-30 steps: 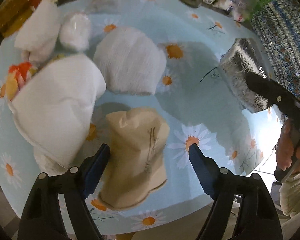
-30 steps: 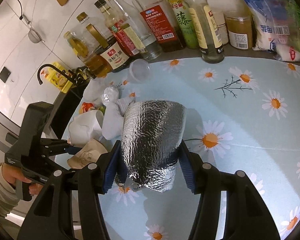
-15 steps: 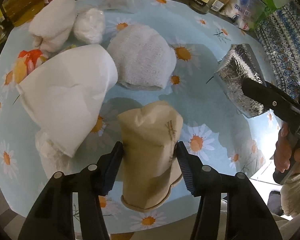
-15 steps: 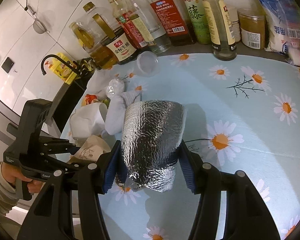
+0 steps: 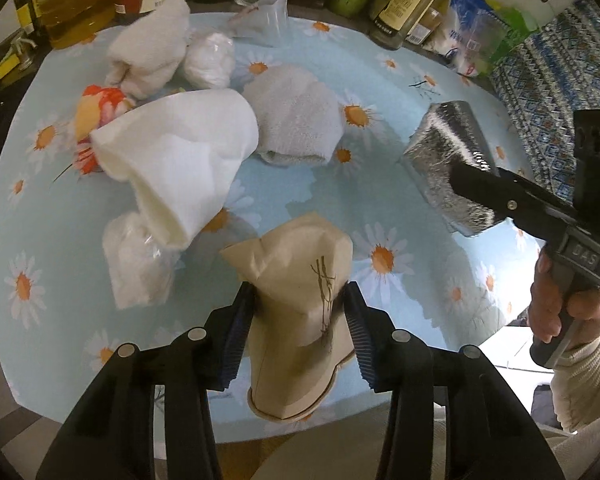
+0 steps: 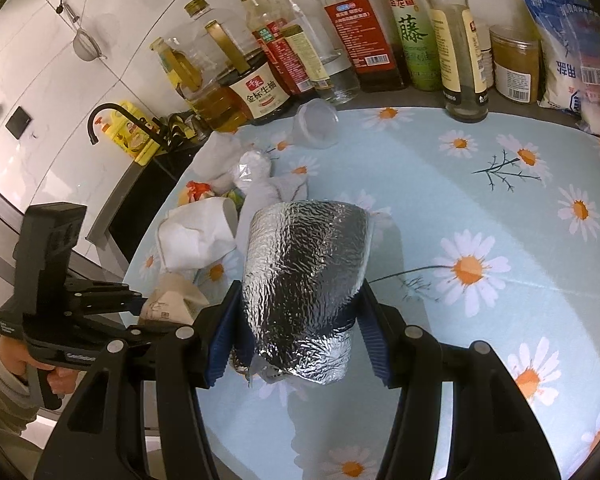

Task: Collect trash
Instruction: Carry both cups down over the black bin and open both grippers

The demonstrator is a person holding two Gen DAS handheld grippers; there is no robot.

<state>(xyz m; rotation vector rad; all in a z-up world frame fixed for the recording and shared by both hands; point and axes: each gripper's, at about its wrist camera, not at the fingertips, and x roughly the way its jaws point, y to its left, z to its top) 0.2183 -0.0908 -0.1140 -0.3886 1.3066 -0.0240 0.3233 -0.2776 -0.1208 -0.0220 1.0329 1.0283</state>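
Left gripper [image 5: 298,328] has just closed, pinching the crumpled brown paper bag [image 5: 296,300]; at three o'clock, right gripper [image 6: 300,332] clamps the crinkled silver foil pouch [image 6: 304,276].

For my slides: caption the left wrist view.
Left gripper shut on brown paper bag; crumpled tissues litter daisy tablecloth.

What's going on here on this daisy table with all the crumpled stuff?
A person is clearing trash with two handheld grippers. The left gripper has just closed its jaws on a crumpled tan paper bag. The right gripper holds a crinkled silver foil pouch. White paper towels and wrappers remain on the daisy-print tablecloth.
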